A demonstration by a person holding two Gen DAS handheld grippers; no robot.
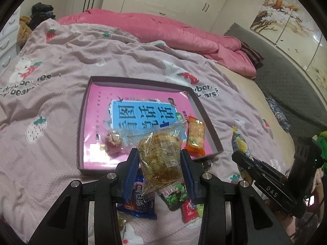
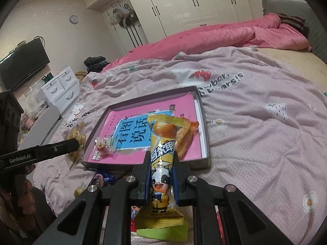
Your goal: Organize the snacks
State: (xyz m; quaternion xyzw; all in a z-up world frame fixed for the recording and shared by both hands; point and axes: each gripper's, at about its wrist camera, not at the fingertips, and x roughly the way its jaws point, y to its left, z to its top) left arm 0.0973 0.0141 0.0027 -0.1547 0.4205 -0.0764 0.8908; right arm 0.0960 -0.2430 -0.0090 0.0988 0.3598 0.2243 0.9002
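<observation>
Our left gripper (image 1: 160, 159) clamps a clear packet of brown crumbly cake (image 1: 161, 153), hiding loose wrappers beneath; our right gripper (image 2: 161, 163) pinches a tall yellow cartoon-cow snack packet (image 2: 162, 163) — both held just short of the shallow grey box's near rim (image 2: 143, 166), its far half bare.

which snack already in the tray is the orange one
The orange packet at the tray's right side; the other snack inside, a clear-wrapped red sweet, lies at the left.
</observation>
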